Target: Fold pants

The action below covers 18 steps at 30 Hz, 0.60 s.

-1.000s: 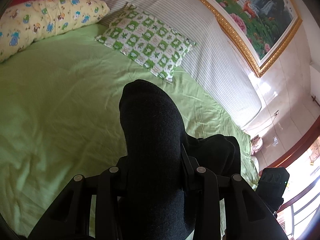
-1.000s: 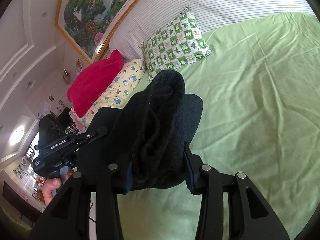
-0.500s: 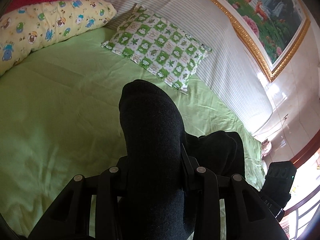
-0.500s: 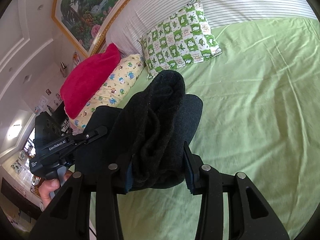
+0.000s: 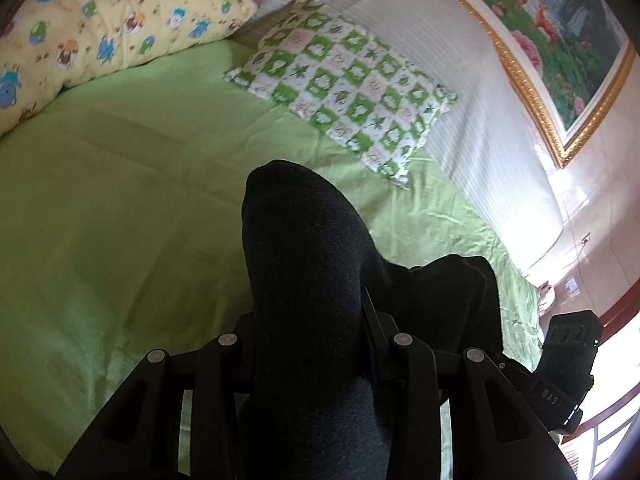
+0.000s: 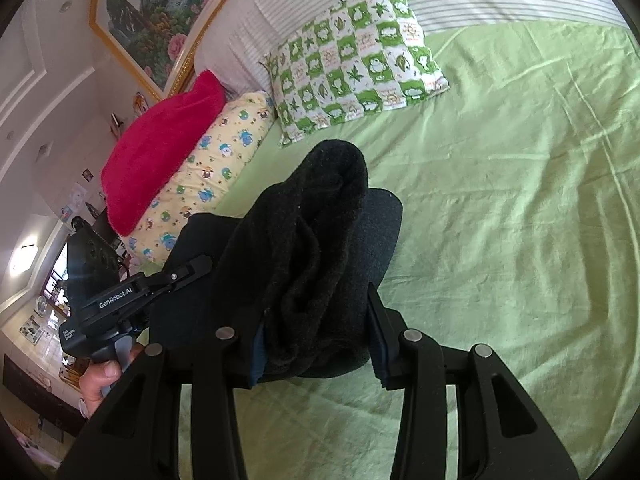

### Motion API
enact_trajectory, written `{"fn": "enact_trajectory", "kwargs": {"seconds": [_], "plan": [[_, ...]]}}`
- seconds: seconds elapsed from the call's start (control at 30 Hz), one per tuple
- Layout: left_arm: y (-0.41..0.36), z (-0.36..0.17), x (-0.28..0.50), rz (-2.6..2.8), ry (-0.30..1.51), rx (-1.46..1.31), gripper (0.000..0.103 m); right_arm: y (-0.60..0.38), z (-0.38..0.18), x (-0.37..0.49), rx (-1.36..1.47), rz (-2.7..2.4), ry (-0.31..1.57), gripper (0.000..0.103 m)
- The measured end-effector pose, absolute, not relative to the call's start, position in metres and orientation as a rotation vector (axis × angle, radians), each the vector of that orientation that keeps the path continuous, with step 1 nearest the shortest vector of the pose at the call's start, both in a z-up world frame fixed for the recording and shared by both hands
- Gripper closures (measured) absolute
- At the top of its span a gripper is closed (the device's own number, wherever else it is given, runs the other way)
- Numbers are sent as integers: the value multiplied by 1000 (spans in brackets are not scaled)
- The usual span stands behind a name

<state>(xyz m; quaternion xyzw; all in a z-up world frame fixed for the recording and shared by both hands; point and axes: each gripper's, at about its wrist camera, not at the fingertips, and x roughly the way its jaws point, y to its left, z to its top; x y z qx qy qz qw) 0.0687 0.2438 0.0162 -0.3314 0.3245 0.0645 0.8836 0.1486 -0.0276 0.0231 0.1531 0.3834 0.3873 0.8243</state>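
Observation:
The black pants (image 5: pixel 304 240) hang bunched over the green bed sheet (image 5: pixel 120 220). My left gripper (image 5: pixel 310 312) has a thick fold of them between its fingers; its jaws are opening, and the cloth still fills the gap. In the right wrist view my right gripper (image 6: pixel 314 320) holds another bunch of the pants (image 6: pixel 320 208), with its jaws also opening and its pads still against the cloth. The left gripper's body (image 6: pixel 120 304) shows at the left there, a person's hand (image 6: pixel 100 376) on its handle. The right gripper's body (image 5: pixel 568 360) shows low right in the left wrist view.
A green checked pillow (image 5: pixel 344 92), a yellow cartoon pillow (image 5: pixel 100 40) and a red cushion (image 6: pixel 160 152) lie at the head of the bed, against a striped headboard (image 5: pixel 460 80). A gold-framed painting (image 5: pixel 560 20) hangs above. Green sheet (image 6: pixel 500 220) spreads wide to the right.
Both grippers have carried the pants across the bed towards the pillows, which look nearer and larger. The grip on the cloth looks the same.

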Motion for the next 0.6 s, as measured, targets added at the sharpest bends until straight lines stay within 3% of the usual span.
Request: {"fn": "enact_trajectory", "kwargs": {"seconds": [0.17, 0.23, 0.3, 0.5, 0.6], "plan": [[251, 4, 71, 155, 711, -681, 52, -30, 15, 154, 299, 801, 829, 49], [251, 1, 71, 174, 722, -659, 40, -32, 12, 156, 287, 792, 834, 45], [251, 0, 70, 214, 732, -617, 35, -34, 9, 159, 270, 780, 834, 41], [242, -6, 76, 235, 755, -502, 31, -38, -5, 168, 238, 782, 840, 28], [240, -8, 76, 248, 756, -485, 28, -42, -14, 171, 254, 790, 849, 27]]}}
